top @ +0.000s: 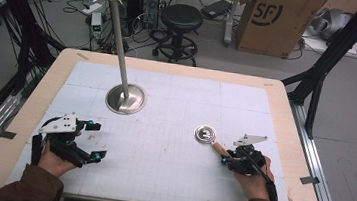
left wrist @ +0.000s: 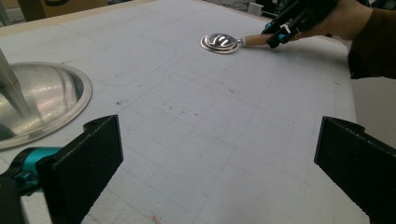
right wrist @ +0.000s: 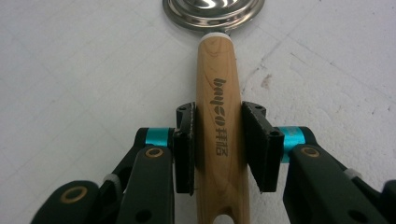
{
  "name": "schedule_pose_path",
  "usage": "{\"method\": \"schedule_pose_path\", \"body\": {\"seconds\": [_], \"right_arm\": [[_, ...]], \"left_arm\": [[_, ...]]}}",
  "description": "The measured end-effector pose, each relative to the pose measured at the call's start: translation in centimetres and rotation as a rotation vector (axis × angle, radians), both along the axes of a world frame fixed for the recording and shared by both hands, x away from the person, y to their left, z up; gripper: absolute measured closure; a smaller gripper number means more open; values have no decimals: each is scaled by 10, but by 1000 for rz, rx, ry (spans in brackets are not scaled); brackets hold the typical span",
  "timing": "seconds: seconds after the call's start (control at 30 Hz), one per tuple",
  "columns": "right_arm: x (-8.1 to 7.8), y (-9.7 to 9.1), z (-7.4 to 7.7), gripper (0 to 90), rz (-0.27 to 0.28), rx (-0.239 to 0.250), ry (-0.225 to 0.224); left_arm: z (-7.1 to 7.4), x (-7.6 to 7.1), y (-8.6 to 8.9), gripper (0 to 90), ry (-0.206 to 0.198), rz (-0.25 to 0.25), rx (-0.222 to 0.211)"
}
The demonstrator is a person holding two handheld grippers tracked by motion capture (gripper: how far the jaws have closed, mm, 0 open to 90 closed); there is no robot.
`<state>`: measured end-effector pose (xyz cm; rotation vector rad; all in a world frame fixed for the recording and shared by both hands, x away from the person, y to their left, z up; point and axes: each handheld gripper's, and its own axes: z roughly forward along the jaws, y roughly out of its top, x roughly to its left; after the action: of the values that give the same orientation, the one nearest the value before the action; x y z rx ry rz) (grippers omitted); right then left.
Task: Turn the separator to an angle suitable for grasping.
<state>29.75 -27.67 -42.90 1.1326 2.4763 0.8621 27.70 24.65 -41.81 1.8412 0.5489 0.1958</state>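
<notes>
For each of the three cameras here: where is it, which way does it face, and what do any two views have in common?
High view: above the person's side, facing forward and down on the table; both hands and grippers show.
Left gripper view: along the open left gripper, across the mat to the right gripper.
Right gripper view: along the right gripper, clamped on the wooden handle.
Shared: all show the metal-headed tool.

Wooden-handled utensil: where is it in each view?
High view: wooden-handled utensil right of centre, handle in right claw.
Left gripper view: top, right of centre.
Right gripper view: centre, handle clamped, round metal head at top.
Shared landmark: gridded white mat.
</notes>
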Motion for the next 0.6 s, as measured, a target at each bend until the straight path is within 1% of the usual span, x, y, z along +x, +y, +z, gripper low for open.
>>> {"method": "schedule_pose_path", "body": {"seconds": [0.03,0.3,0.37,0.4,0.47,0.6], "right_arm": [[0,0,0,664,6,3,6],[-1,7,0,664,30,12,7],[-1,11,0,664,41,11,4],[0,15,0,664,55,10,0],[0,17,1,664,55,13,5],[1,28,2,664,83,22,4]], "left_arm": [[0,0,0,16,1,0,0],[0,0,1,16,-3,0,3],[0,0,1,17,-2,2,5],[0,0,1,17,-3,1,6],[0,0,1,17,-3,3,5],[0,0,0,17,-3,0,6]]}}
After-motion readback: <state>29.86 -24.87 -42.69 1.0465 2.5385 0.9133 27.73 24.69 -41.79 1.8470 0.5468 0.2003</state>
